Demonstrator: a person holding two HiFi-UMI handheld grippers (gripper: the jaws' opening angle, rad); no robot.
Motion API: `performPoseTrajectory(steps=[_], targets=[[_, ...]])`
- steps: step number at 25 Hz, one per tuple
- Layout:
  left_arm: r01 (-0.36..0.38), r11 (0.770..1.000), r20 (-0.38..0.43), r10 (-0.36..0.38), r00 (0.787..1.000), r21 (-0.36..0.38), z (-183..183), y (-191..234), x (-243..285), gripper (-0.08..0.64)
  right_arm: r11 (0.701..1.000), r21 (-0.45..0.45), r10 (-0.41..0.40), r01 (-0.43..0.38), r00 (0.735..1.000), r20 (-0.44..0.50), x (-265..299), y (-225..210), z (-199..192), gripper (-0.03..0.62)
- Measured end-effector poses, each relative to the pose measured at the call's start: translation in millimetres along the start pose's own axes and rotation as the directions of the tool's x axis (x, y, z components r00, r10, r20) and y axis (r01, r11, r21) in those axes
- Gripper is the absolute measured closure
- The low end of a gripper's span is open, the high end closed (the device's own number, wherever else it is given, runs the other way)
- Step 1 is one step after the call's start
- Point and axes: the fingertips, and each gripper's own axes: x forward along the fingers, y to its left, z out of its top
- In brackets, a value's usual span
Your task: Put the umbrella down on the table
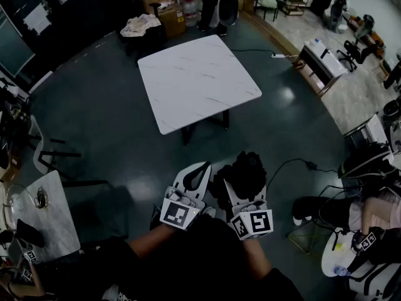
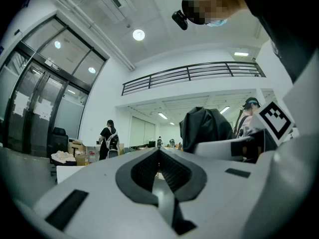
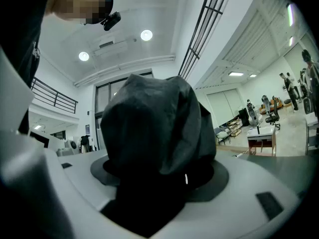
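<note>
A folded black umbrella (image 1: 247, 168) is clamped in my right gripper (image 1: 244, 187), low in the head view and held level over the dark floor. In the right gripper view its bunched fabric (image 3: 154, 133) fills the space between the jaws of the right gripper (image 3: 159, 183). Just left of it, my left gripper (image 1: 203, 166) is shut with nothing in it, its tips meeting. In the left gripper view the left gripper (image 2: 159, 153) has its pads together, and the umbrella (image 2: 204, 126) shows to the right. The white marble table (image 1: 197, 83) stands ahead, apart from both grippers, and its top is bare.
A smaller marble table (image 1: 53, 221) with glassware stands at the lower left, beside a chair (image 1: 53, 155). Cables (image 1: 301, 165) trail on the floor to the right, near a seated person (image 1: 351, 212). Cardboard boxes (image 1: 166, 8) and a desk (image 1: 322, 58) lie beyond the table.
</note>
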Motion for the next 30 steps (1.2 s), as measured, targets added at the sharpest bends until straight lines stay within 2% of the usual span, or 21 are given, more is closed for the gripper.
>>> performPoseTrajectory(steps=[4, 9, 13, 17, 23, 30], targets=[[-0.006, 1.0, -0.021, 0.007, 1.0, 0.019, -7.1, 2.9, -2.2, 0.554, 1.0, 0.008, -0.002, 0.002, 1.0, 0.012, -2.9, -6.1, -4.6, 0.25], [-0.036, 0.999, -0.045, 0.038, 0.998, 0.04, -11.2, 15.0, -0.2, 0.554, 0.998, 0.059, 0.021, -0.022, 1.0, 0.019, -4.2, -10.1, -7.3, 0.249], [-0.039, 0.999, -0.045, 0.039, 0.998, 0.014, -12.5, 26.4, 7.2, 0.554, 1.0, 0.013, 0.013, -0.014, 1.0, 0.012, 2.4, -9.3, -5.6, 0.249], [0.019, 1.0, -0.007, -0.018, 1.0, 0.016, -13.8, 21.5, 26.3, 0.554, 1.0, 0.011, -0.007, 0.007, 1.0, 0.004, 13.2, -21.8, -2.8, 0.249], [0.056, 0.998, 0.007, -0.056, 0.998, -0.022, -12.7, 52.0, 75.7, 0.554, 0.999, -0.004, -0.046, 0.046, 0.999, -0.014, 61.1, -44.3, 10.8, 0.249], [0.055, 0.997, 0.021, -0.054, 0.998, -0.056, -9.9, 123.2, 134.5, 0.554, 0.998, -0.014, -0.066, 0.066, 0.997, -0.039, 151.4, -62.0, 15.2, 0.249]])
